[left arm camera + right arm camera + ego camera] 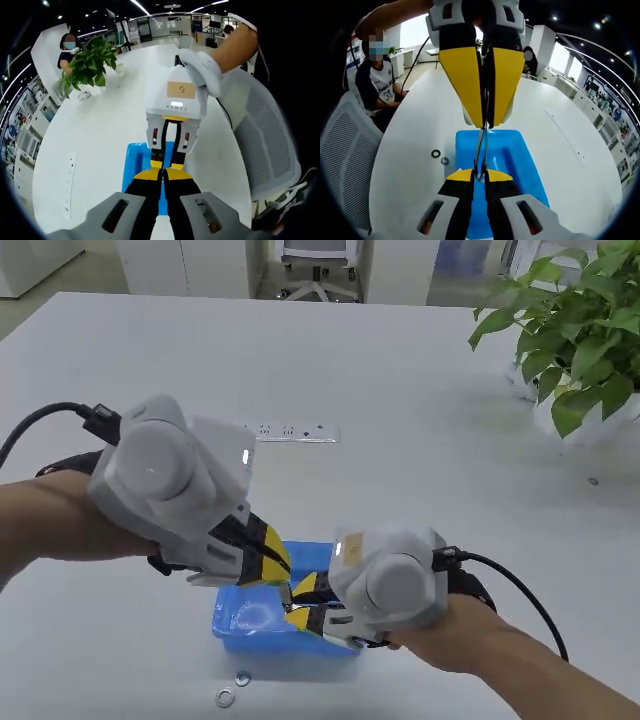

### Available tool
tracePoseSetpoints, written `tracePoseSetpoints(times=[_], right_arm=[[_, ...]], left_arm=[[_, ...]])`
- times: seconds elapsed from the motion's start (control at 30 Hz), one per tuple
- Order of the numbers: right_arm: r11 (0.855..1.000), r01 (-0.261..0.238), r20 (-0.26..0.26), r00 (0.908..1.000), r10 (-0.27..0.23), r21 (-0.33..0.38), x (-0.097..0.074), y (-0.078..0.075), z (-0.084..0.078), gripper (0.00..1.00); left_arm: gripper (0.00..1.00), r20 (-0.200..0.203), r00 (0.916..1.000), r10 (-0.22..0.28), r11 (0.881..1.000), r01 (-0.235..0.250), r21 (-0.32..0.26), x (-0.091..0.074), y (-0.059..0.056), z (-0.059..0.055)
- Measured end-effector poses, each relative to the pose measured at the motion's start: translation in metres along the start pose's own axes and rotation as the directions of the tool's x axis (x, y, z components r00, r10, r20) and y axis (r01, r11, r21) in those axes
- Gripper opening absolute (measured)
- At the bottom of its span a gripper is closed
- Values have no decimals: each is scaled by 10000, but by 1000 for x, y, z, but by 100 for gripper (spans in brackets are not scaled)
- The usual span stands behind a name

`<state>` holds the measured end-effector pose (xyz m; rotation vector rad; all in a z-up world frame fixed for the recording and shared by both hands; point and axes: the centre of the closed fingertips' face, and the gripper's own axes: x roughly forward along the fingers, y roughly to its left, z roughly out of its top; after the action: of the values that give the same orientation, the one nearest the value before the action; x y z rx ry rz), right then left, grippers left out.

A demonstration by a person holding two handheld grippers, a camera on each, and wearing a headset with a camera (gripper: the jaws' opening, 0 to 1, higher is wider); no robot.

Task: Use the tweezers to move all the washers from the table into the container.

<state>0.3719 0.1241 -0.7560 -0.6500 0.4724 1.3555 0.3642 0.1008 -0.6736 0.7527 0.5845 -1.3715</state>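
Container [520,165] contents unclear; left hand-held gripper [487,124] and right hand-held gripper [480,176] clench tweezers [481,147]; right gripper view shows washers [435,153] beside it.

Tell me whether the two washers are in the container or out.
Out: both washers lie on the table beside the blue container, outside its rim.

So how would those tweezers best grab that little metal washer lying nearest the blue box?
Probably by its ring: one tip of the slim metal tweezers through the hole, one outside, coming straight down. The small silver washer lies flat on the white table, leaving little edge to pinch sideways, and the blue plastic container sits close beside it.
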Motion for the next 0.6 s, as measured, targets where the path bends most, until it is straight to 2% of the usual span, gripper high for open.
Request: tracePoseSetpoints(times=[0.6], right_arm=[[9988, -343, -191, 9992, 349, 348, 19, -8, -15, 10]], left_arm=[[6, -96, 9997, -238, 9993, 234, -307, 16, 12, -17]])
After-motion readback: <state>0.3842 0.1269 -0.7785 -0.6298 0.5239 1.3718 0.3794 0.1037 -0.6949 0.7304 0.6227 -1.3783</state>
